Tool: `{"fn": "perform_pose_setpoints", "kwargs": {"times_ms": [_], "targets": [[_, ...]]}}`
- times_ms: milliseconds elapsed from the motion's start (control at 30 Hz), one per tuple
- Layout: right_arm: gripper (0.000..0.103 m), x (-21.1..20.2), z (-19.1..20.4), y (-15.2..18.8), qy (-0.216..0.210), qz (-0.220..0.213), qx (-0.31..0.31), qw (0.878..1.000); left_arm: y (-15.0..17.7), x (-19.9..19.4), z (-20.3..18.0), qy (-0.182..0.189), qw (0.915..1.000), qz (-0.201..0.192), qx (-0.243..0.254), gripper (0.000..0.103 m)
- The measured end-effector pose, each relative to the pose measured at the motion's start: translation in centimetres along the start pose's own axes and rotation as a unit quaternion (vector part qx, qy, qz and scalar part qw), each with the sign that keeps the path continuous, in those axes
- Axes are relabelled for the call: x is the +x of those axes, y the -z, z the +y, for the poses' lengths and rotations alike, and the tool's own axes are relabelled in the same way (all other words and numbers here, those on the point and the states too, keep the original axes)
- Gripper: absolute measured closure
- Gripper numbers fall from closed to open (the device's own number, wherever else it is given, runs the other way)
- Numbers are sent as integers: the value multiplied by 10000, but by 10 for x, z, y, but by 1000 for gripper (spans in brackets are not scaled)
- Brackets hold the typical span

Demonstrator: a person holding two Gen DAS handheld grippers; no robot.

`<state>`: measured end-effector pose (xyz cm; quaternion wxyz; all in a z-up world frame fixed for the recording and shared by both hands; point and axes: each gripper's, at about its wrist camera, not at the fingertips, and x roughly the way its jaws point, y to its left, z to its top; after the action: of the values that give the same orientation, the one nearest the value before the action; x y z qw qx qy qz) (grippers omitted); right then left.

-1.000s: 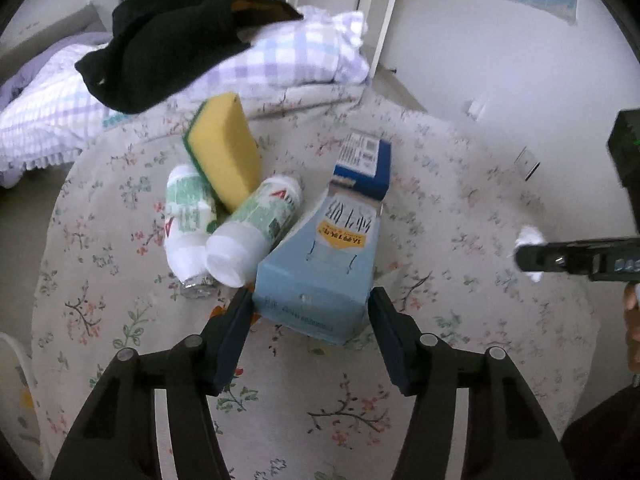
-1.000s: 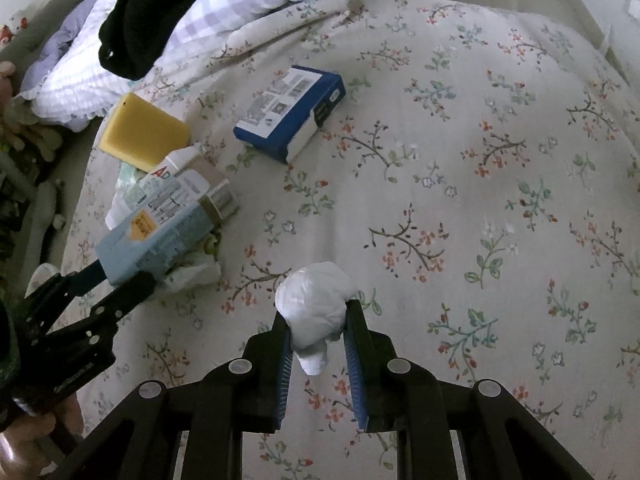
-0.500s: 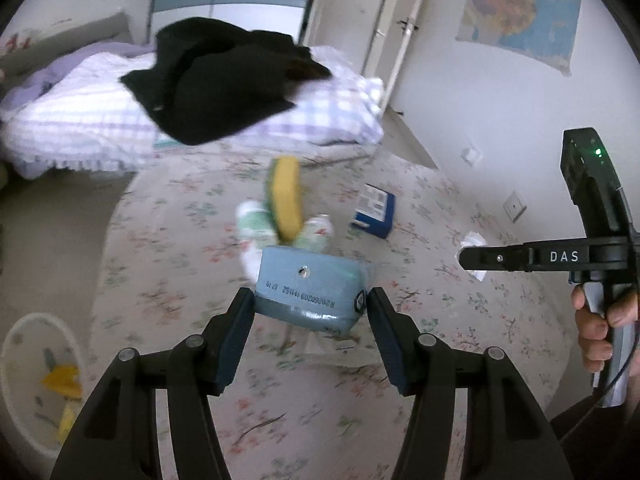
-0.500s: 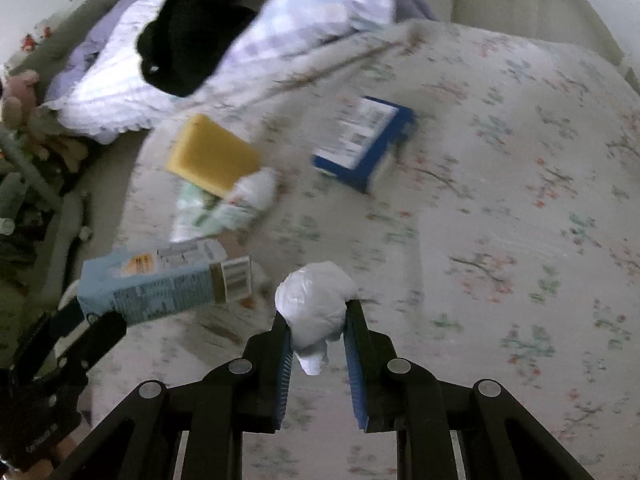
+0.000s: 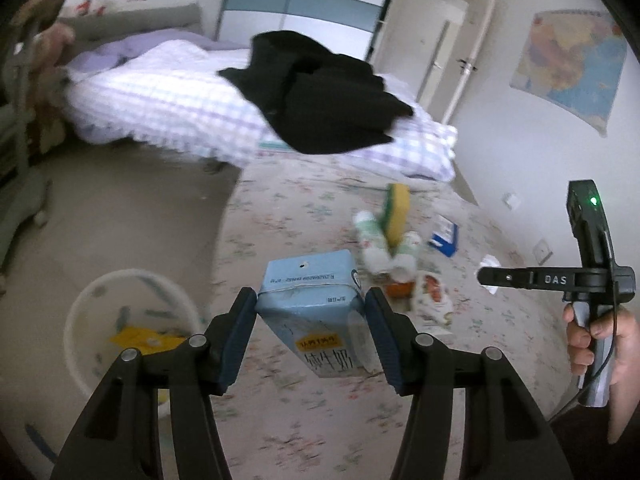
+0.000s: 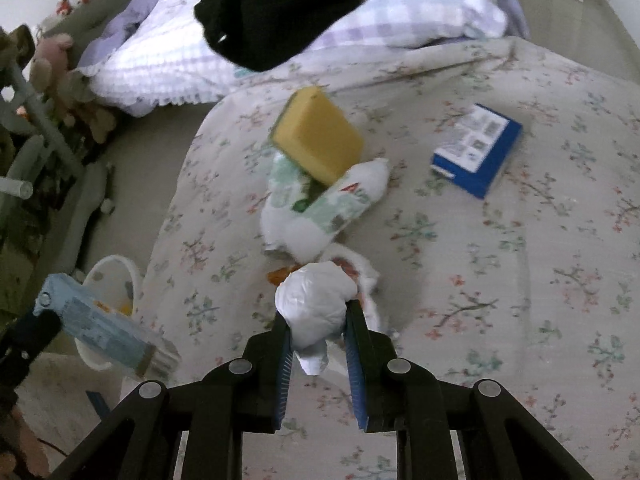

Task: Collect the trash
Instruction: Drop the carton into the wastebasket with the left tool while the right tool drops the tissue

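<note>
Left wrist: left tongs (image 5: 310, 320) clamped on milk carton (image 5: 316, 308); right tongs (image 6: 318, 326) on crumpled tissue (image 6: 316, 306).

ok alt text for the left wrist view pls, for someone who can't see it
The left gripper holds a light blue milk carton above a floral bedspread, with a white waste basket on the floor at lower left. Behind lie a yellow sponge, two white bottles and a blue box; the right gripper, holding crumpled white paper, enters from the right.

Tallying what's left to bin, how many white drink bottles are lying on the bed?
2: both bottles lie side by side under the yellow sponge, one nearer the bed's edge, the other angled toward the blue box. Others could be hidden.
</note>
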<state>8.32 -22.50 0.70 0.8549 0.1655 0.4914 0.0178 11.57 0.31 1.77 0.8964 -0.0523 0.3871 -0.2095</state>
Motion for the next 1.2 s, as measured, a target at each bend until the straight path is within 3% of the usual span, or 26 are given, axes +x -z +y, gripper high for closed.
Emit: {"fn": "perform_pose_setpoints", "kwargs": {"times_ms": [400, 667, 767, 900, 1200], "targets": [[81, 28, 74, 1, -320, 141, -401, 9986, 11, -25, 78, -770, 9950, -206, -598, 44], [81, 56, 122, 3, -424, 293, -672, 9964, 13, -31, 121, -1422, 9859, -417, -780, 44], [81, 65, 133, 2, -489, 324, -716, 9957, 11, -29, 136, -1510, 9833, -444, -909, 43], [81, 76, 148, 3, -579, 356, -753, 9948, 15, -22, 156, -1788, 9759, -18, -1252, 23], [81, 104, 187, 11, -672, 572, -920, 9918, 40, -33, 174, -2194, 9630, 432, -1506, 16]]}}
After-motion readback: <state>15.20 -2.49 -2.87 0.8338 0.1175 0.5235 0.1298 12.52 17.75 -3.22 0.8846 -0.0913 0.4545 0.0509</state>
